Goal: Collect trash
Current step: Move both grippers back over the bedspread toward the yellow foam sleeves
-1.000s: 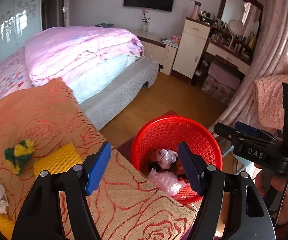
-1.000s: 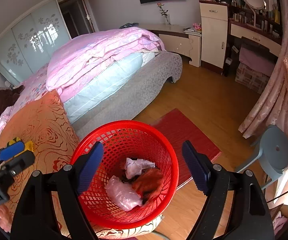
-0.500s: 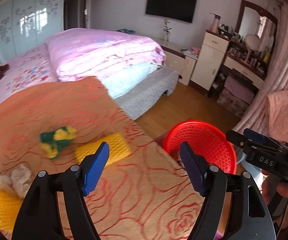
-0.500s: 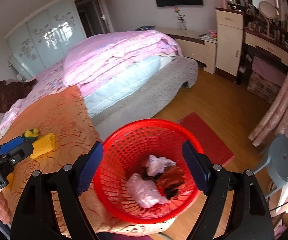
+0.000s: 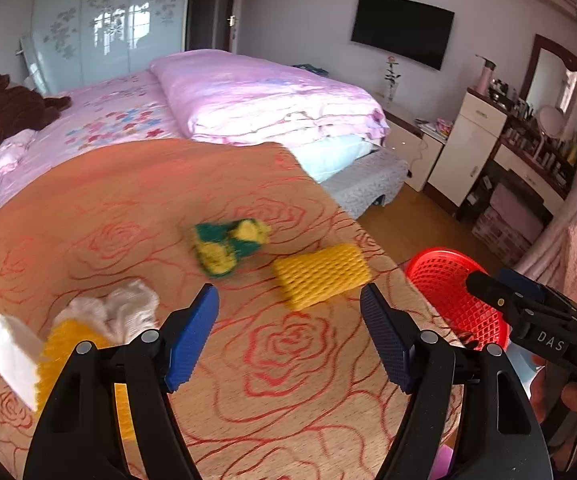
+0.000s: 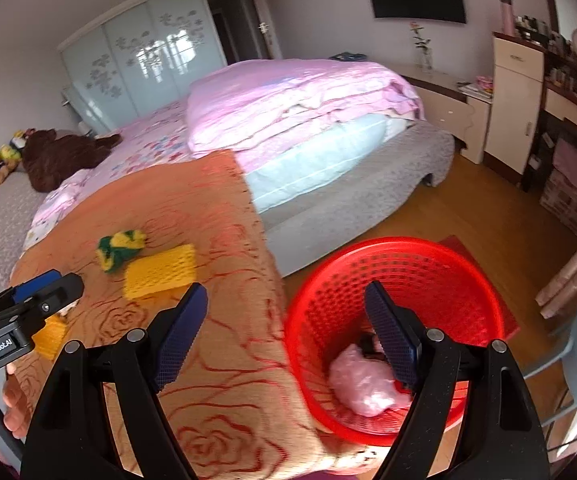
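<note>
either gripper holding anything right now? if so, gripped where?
Nothing is held. The left gripper and the right gripper both stand open and empty. The yellow foam net and green-yellow wad lie untouched on the orange cloth.

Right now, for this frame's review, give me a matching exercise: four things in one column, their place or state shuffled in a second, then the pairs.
Things:
1. yellow foam net
2. pink plastic bag
3. left gripper
4. brown plush toy

Places or states:
A. inside the red basket
B. open, nothing between its jaws
C. on the grey bed edge, far left
D. on the orange rose-patterned cover, near its edge

Pairs: 1-D, 2-A, 3-B, 4-C
</note>
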